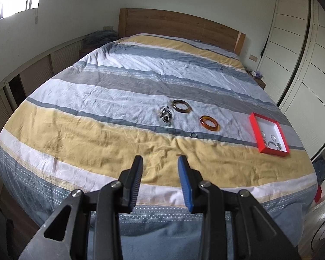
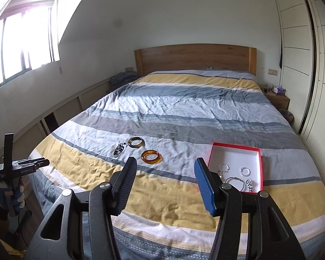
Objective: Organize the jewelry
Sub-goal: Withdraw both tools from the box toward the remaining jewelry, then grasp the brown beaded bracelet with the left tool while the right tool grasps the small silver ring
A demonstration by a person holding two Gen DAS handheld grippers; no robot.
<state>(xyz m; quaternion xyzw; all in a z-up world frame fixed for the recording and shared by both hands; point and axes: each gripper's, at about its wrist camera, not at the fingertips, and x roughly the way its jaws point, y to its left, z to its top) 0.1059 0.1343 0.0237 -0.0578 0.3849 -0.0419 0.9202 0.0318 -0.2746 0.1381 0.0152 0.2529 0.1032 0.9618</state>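
Loose jewelry lies on the striped duvet (image 1: 110, 143): a dark olive bangle (image 1: 182, 106) (image 2: 136, 142), an amber bangle (image 1: 209, 123) (image 2: 151, 156), a dark beaded bracelet (image 1: 166, 115) (image 2: 119, 148) and a small ring (image 1: 194, 134). To their right a red box (image 1: 254, 130) (image 2: 236, 145) with a white inside holds several silver pieces (image 2: 244, 171). My left gripper (image 1: 160, 159) hovers open over the yellow stripe near the foot of the bed, short of the jewelry, with nothing between its fingers. My right gripper (image 2: 165, 160) is also open and empty, between the amber bangle and the box in its view.
A wooden headboard (image 2: 195, 58) closes the far end of the bed. White wardrobe doors (image 2: 303, 65) run along the right, with a nightstand (image 2: 278, 99) and a bin (image 2: 287, 114) beside them. At the left edge a gloved hand (image 2: 10, 197) holds a black tool.
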